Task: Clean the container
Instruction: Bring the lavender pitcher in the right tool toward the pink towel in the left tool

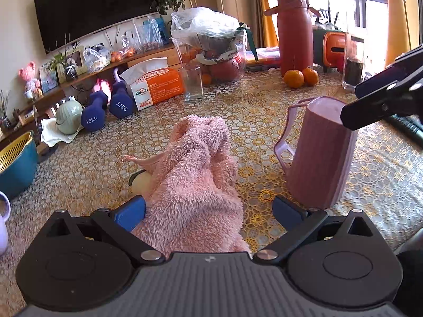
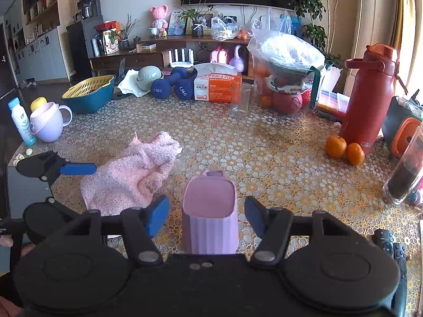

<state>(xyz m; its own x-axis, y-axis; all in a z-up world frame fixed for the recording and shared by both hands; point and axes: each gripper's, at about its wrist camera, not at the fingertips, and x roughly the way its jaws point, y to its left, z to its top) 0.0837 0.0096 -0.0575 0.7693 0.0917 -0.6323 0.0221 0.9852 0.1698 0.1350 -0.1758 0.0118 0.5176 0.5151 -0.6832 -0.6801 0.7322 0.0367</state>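
Observation:
A ribbed lilac-pink container [image 2: 210, 211] with a side handle stands upright on the patterned tablecloth, its mouth facing up and nothing visible inside. My right gripper [image 2: 206, 216] is open around it, blue pads on either side with a gap to each wall. In the left wrist view the container [image 1: 320, 158] is at the right, with one finger of the right gripper [image 1: 370, 108] beside its rim. A crumpled fluffy pink cloth [image 1: 195, 185] lies between the wide open jaws of my left gripper [image 1: 208, 211]. The cloth [image 2: 132, 174] lies left of the container.
At the back stand a clear glass [image 1: 191, 84], a tissue box [image 1: 156, 87], dumbbells [image 1: 105, 108] and a red bottle [image 1: 293, 34] with two oranges [image 1: 301, 78]. A lilac mug [image 2: 49, 122] and teal basin [image 2: 90, 95] are at the left; remotes [image 2: 391, 245] and a dark-filled jar [image 2: 407, 174] at the right.

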